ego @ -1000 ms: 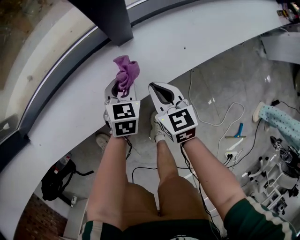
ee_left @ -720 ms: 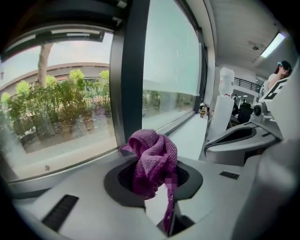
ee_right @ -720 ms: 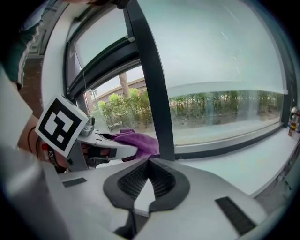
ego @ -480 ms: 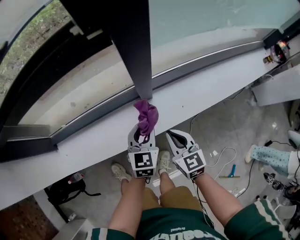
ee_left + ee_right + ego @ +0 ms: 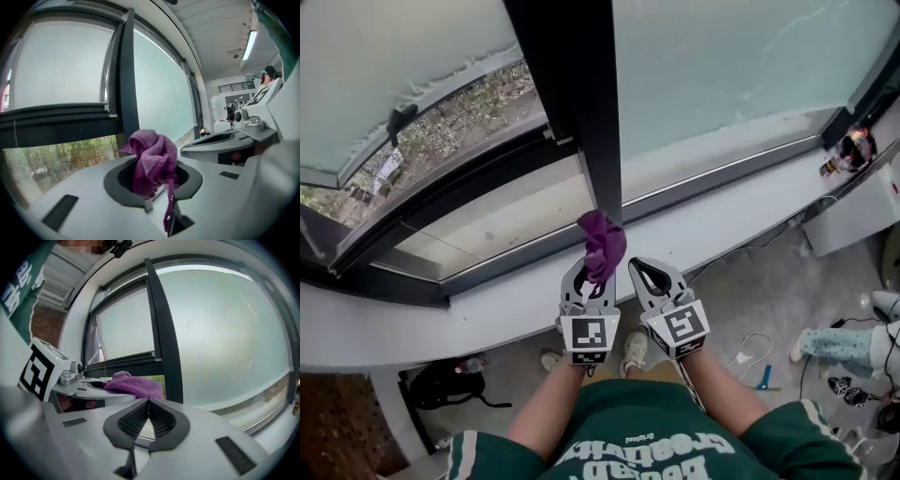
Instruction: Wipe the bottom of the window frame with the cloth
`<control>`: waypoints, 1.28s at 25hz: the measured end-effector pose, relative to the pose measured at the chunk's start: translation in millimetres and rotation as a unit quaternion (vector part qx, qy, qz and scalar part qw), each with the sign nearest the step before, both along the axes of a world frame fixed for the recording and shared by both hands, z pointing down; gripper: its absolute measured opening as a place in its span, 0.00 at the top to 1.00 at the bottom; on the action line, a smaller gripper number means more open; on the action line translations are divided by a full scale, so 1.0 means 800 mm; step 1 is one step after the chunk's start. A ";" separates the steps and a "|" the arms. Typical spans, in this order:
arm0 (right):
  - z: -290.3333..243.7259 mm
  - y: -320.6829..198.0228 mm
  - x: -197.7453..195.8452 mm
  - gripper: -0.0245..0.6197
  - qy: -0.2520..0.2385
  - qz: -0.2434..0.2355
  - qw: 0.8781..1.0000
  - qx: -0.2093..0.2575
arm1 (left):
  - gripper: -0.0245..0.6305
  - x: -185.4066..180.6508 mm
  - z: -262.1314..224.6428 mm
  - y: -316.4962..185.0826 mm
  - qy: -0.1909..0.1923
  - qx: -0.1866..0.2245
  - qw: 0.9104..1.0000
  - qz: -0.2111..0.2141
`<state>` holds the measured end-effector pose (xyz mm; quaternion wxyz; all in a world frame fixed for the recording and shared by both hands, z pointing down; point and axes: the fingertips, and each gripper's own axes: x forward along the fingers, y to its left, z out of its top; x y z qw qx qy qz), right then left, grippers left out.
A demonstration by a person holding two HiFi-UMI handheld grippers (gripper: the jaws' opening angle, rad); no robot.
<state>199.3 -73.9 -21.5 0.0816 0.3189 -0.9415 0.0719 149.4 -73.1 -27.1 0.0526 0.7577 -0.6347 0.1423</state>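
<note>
The left gripper (image 5: pixel 592 274) is clamped on a purple cloth (image 5: pixel 604 244). The bunched fabric fills the loop between its jaws and stands up past the tips, with one thin strand hanging back toward the gripper body. Directly ahead of those tips stands the dark vertical mullion (image 5: pixel 579 103) of the window frame, and the cloth sits at its foot (contact with the frame cannot be confirmed from any view). The bottom rail (image 5: pixel 712 180) of the frame runs off to the right of the left gripper, just beyond the tips, and the white sill (image 5: pixel 478 305) passes beneath the tips of both grippers. The right gripper (image 5: pixel 637 269) is held just beside the left one, on its right, with its ribbed jaws pressed together at the tips and nothing between them. Frosted glass (image 5: pixel 722 66) lies ahead of the right gripper. Behind and below the grippers, on the floor, are a black bag (image 5: pixel 441 384) to the left and loose white cables (image 5: pixel 753 345) to the right.
</note>
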 end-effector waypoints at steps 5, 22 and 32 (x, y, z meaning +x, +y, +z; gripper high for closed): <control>-0.058 0.031 -0.005 0.94 -0.012 -0.026 0.999 0.030 | 0.81 -0.001 -0.061 0.031 -0.008 0.048 0.999 -0.003; -0.105 0.096 -0.044 0.94 0.007 -0.121 0.989 0.088 | 0.81 -0.027 -0.104 0.063 -0.007 0.084 0.996 -0.003; -0.114 0.096 -0.126 0.94 0.022 -0.123 0.986 0.107 | 0.81 -0.113 -0.125 0.073 -0.018 0.095 0.995 -0.006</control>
